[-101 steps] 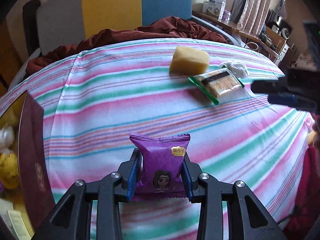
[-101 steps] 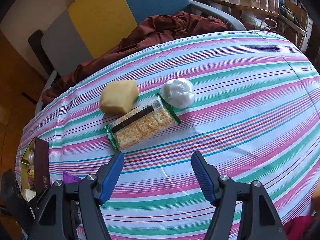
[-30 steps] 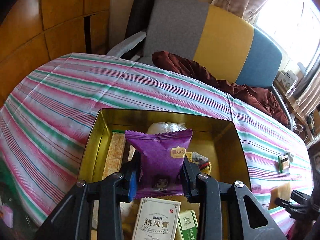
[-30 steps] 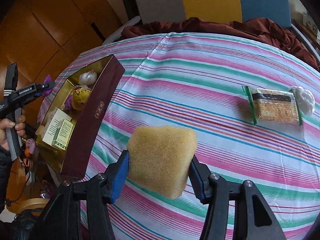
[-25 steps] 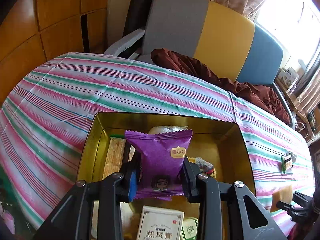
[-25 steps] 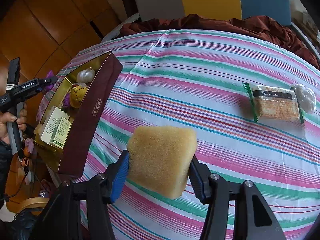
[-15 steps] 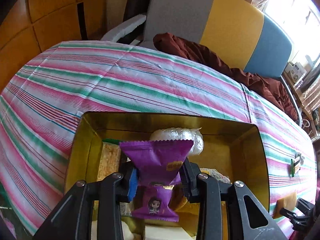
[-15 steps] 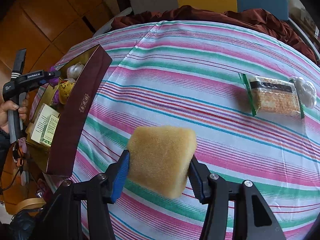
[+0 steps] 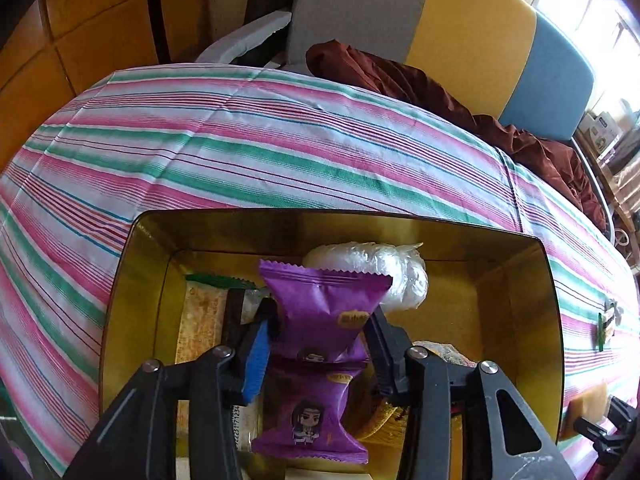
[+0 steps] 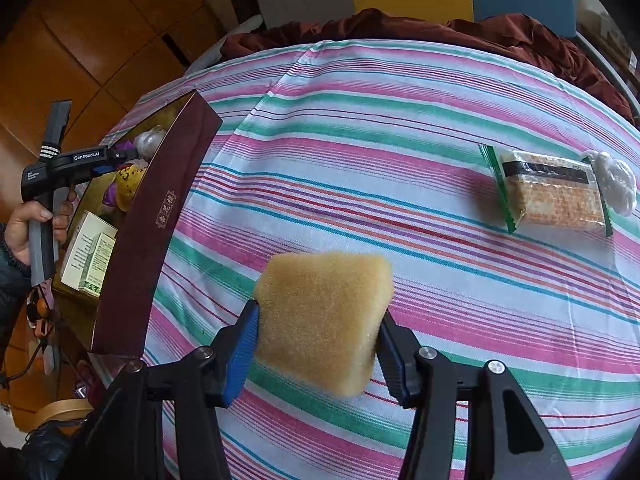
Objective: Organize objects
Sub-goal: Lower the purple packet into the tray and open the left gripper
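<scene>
Since the earlier frame my left hand-held gripper (image 9: 320, 344) has just been opening, purple packet (image 9: 320, 308) between its jaws over the tin (image 9: 520, 300); release under way. Right hand-held gripper (image 10: 316, 344) clamps the sponge (image 10: 320, 320), next to box.

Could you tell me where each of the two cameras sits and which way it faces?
Left wrist: rides the left gripper, looking steeply down into the gold-lined box; its jaws have just been opening around the purple snack packet.
Right wrist: rides the right gripper, looking down over the striped tablecloth, squeezing the yellow sponge block; a hand shows.
Shared: box, tablecloth, wrapped cracker packet, sponge.
</scene>
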Tool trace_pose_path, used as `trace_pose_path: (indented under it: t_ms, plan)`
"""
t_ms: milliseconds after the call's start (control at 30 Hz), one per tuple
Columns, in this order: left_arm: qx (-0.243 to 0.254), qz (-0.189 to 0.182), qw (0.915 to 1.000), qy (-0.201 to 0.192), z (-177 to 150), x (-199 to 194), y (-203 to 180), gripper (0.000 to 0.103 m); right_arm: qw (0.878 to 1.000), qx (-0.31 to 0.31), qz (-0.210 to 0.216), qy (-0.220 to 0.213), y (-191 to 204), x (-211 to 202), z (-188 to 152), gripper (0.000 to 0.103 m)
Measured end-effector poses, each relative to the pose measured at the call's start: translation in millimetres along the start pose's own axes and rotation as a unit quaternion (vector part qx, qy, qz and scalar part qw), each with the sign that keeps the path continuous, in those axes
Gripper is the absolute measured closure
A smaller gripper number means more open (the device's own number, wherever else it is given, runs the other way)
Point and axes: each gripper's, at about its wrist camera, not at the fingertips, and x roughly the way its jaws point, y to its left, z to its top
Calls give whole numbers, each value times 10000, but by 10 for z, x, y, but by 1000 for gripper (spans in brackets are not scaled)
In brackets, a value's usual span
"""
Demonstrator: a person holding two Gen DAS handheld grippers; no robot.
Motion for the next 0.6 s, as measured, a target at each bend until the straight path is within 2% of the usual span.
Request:
trace_pose_path:
  t_ms: [167,300,433,500,600]
  plan:
    - [-82,-67,9997,-217,-5,-225,58,51,10000,-7,-11,-1,2,3,-1,48]
    - [-47,-36,9979,-639,-110,-626,116,46,10000,-12,-30,-3,3,7,2,48]
    - [90,99,9918,-1269,-431,-1125,151,40,10000,27,-74,-16,11,2,7,48]
    - [134,110,9878,-1550,-647,-1330,157,32,9998,173,-70,-50,11,-39,12,49]
    - [70,65,9841,-1775,-931,-1541,215,28,9986,370,166,-326,142,-202,70,49]
